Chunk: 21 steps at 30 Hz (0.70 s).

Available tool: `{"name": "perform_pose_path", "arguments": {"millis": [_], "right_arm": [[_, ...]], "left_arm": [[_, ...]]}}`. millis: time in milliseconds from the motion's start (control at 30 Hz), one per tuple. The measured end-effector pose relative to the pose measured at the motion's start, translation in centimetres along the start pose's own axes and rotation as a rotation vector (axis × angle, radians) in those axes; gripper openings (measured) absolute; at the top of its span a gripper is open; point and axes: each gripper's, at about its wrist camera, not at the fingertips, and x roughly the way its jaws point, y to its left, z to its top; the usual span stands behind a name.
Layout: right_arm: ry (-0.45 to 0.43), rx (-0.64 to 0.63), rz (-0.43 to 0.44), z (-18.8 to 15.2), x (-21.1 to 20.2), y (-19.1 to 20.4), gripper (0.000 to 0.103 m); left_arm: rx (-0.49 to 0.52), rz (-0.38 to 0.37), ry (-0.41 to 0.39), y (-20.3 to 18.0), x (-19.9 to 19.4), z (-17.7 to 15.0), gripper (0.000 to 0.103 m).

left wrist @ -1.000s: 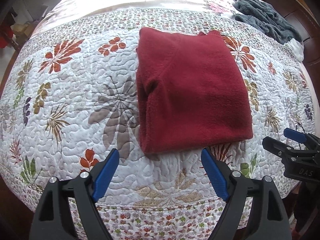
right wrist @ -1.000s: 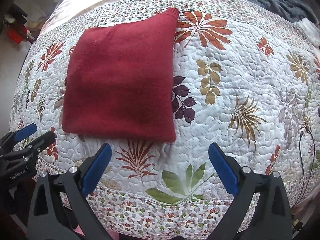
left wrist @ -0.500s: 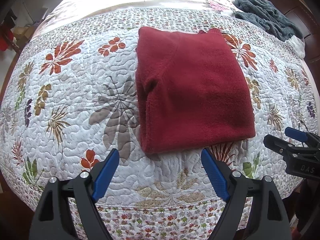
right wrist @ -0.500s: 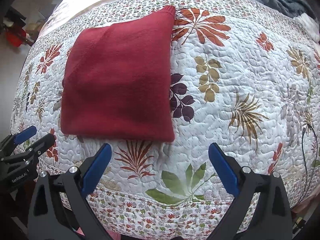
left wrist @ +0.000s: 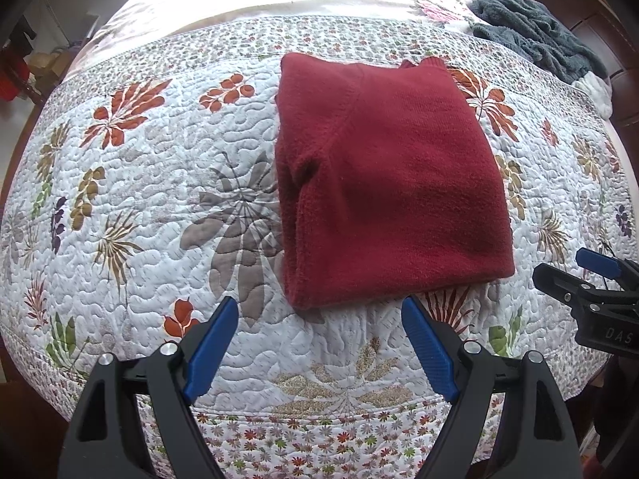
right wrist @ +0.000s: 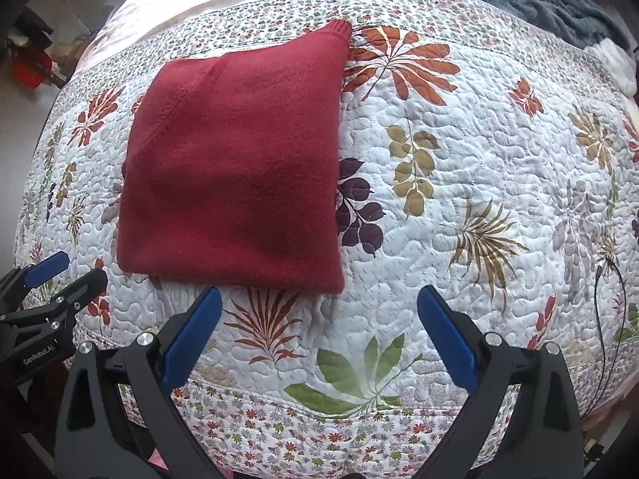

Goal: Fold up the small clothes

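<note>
Down at the near edge of the bed, both claws hang over the quilt (left wrist: 131, 183) with nothing in them. Left claw (left wrist: 319, 343) has its blue fingers spread wide, and the right claw (right wrist: 319, 327) is spread just as wide, both short of the cloth and not touching it. Each one peeks into the other's view from the side, so they sit pretty much side by side.

Just past the fingertips lies the red sweater (left wrist: 391, 183), folded into a neat, roughly square packet flat on the flowery quilt. Edges look mostly tidy, though there's a small pucker along its left side where a sleeve seems to be tucked in. The ribbed cuff or collar pokes out at the far right corner.

Honestly this piece looks done to me, or at most needs a little patting down. Further back, near the headboard (left wrist: 591, 4) corner, a rumpled grey-blue garment (left wrist: 531, 28) sits in a heap with something white (left wrist: 597, 88) beside it, so I'd guess that's what's left to fold.
</note>
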Motion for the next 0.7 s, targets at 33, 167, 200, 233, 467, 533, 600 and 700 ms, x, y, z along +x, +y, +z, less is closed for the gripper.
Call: {"name": "perform_pose_path", "arguments": {"millis": [33,167,200,233,467,533,600,700], "right_arm": [[0.0,0.001,0.0,-0.03,0.0,0.0,0.098],[-0.004,0.0,-0.008,0.01,-0.05,-0.09,0.098],[-0.005,0.001,-0.007,0.02,-0.04,-0.11,0.098],[-0.006,0.001,-0.006,0.04,-0.05,-0.11,0.098],[-0.018,0.001,-0.02,0.16,-0.09,-0.15,0.098],[-0.02,-0.001,-0.022,0.16,-0.08,-0.13,0.098],[-0.022,0.001,-0.027,0.16,-0.08,-0.15,0.098],[-0.021,0.003,-0.028,0.16,-0.02,-0.25,0.098]], "left_arm": [[0.0,0.001,-0.001,0.02,0.01,0.04,0.084],[0.001,0.001,-0.004,-0.02,0.01,0.1,0.084],[0.001,0.001,-0.003,-0.03,0.04,0.12,0.084],[0.001,0.0,-0.003,-0.04,0.02,0.11,0.084],[0.005,-0.002,-0.005,-0.2,0.07,0.03,0.084],[0.008,-0.001,-0.005,-0.25,0.15,-0.01,0.084],[0.007,-0.002,-0.004,-0.24,0.18,-0.01,0.084],[0.006,-0.003,-0.006,-0.2,0.22,0.0,0.084]]}}
